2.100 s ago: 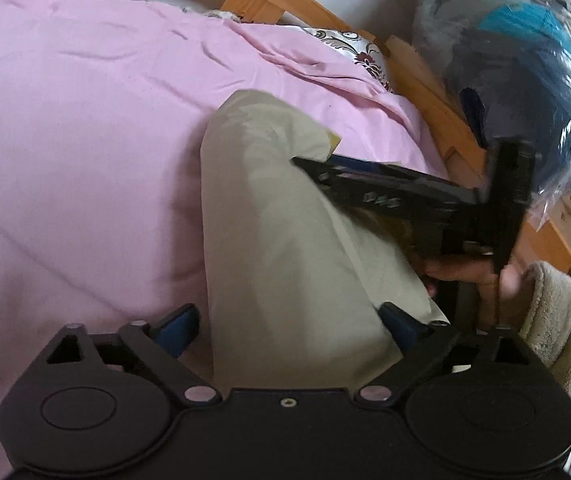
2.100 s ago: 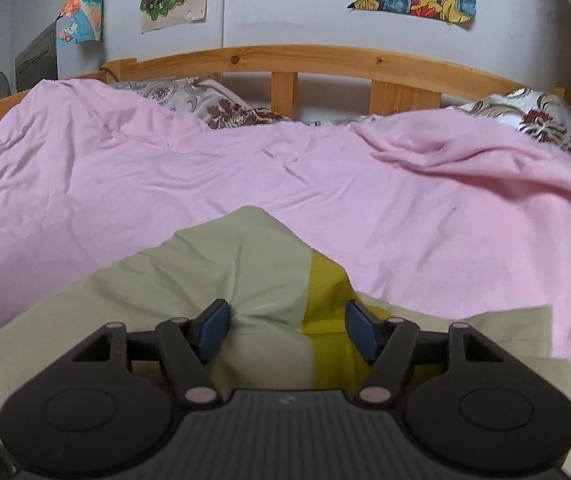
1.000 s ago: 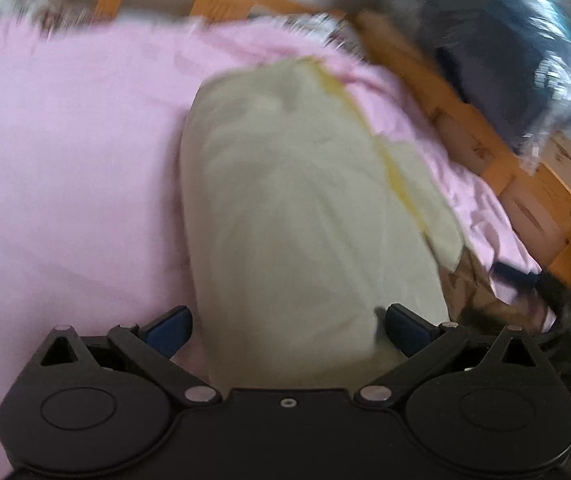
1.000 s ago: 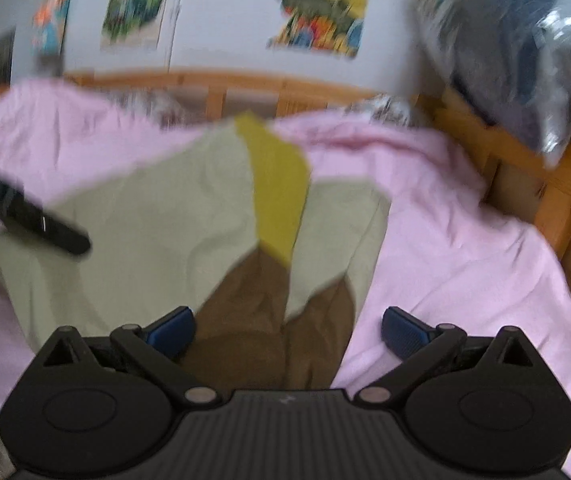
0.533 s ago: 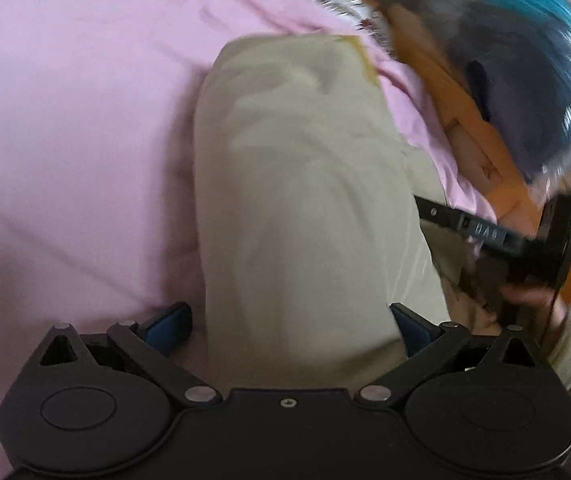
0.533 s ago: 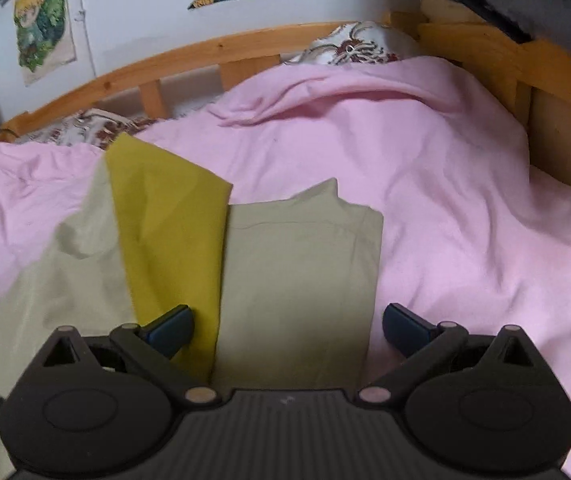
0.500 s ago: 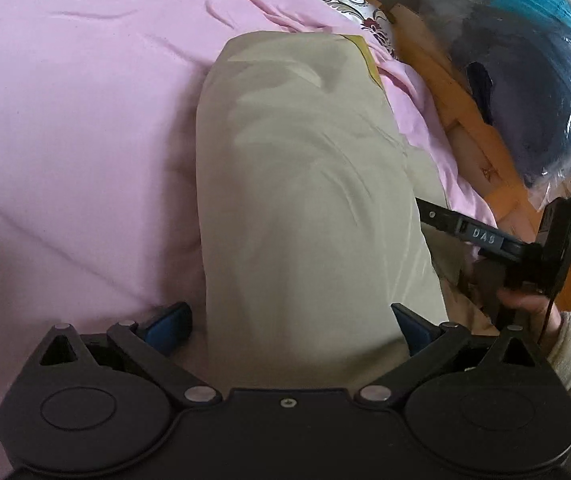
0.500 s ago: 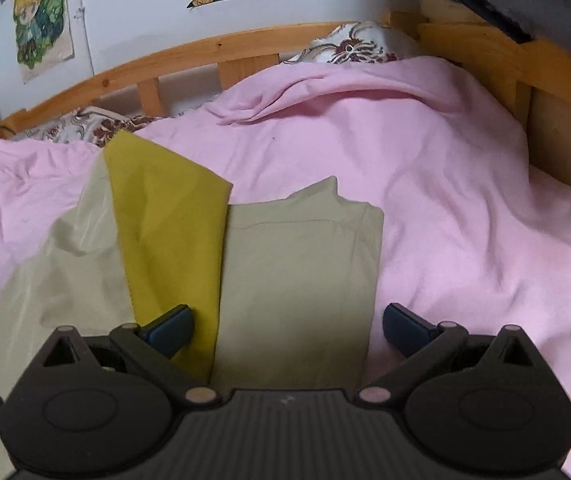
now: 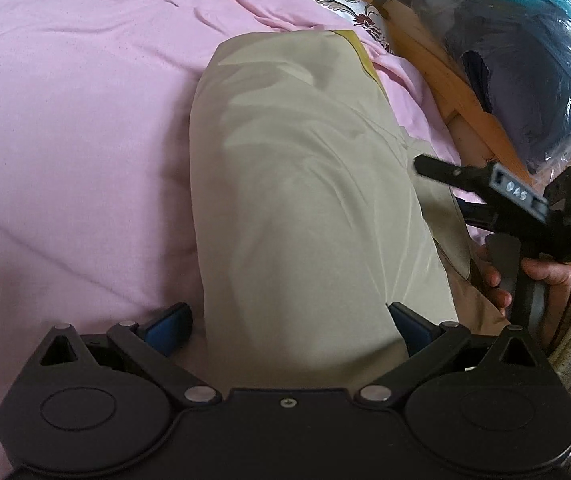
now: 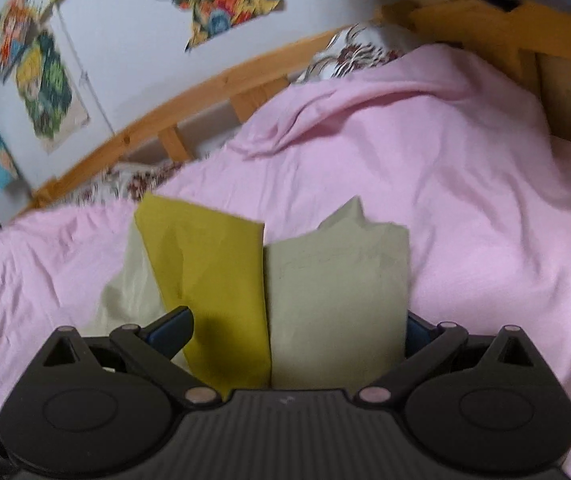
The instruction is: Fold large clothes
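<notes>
While both my claws stand spread apart and clamp nothing, the large pale khaki cloth garment (image 9: pixel 305 200) lies folded lengthwise on the pink bed sheet (image 9: pixel 77 120), passing between the pads of my left claw (image 9: pixel 289 324). My right claw (image 10: pixel 297 328) hovers over its mustard-yellow panel (image 10: pixel 213 272) and a khaki flap. Risk: the loose yellow panel may slide off the fold if either claw drags cloth on closing, and a shallow bite could catch one layer only. The garment's near end is hidden beneath both claw bodies; the right wrist view is blurred.
</notes>
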`<action>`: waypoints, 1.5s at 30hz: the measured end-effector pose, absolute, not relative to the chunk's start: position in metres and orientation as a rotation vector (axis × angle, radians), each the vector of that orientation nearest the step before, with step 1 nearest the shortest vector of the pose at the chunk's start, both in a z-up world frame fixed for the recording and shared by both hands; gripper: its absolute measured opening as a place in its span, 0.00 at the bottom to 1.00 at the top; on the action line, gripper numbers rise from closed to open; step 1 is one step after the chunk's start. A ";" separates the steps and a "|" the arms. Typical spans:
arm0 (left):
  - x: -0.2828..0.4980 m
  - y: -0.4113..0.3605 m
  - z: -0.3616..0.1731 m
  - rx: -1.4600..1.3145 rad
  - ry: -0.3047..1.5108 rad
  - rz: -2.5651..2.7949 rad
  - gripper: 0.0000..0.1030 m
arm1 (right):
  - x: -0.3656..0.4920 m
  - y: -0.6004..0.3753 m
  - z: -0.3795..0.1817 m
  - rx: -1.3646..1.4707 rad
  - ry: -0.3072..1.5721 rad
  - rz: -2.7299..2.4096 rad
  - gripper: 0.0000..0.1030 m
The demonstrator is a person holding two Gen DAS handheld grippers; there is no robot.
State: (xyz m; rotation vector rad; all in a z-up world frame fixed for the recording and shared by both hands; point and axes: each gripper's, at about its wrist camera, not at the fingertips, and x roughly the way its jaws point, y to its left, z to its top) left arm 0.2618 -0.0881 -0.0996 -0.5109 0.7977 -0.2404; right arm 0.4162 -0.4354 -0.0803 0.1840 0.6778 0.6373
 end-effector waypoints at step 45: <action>0.298 -0.037 -0.111 -0.593 0.827 -0.466 0.99 | 0.408 -0.420 -0.096 0.090 0.656 0.743 1.00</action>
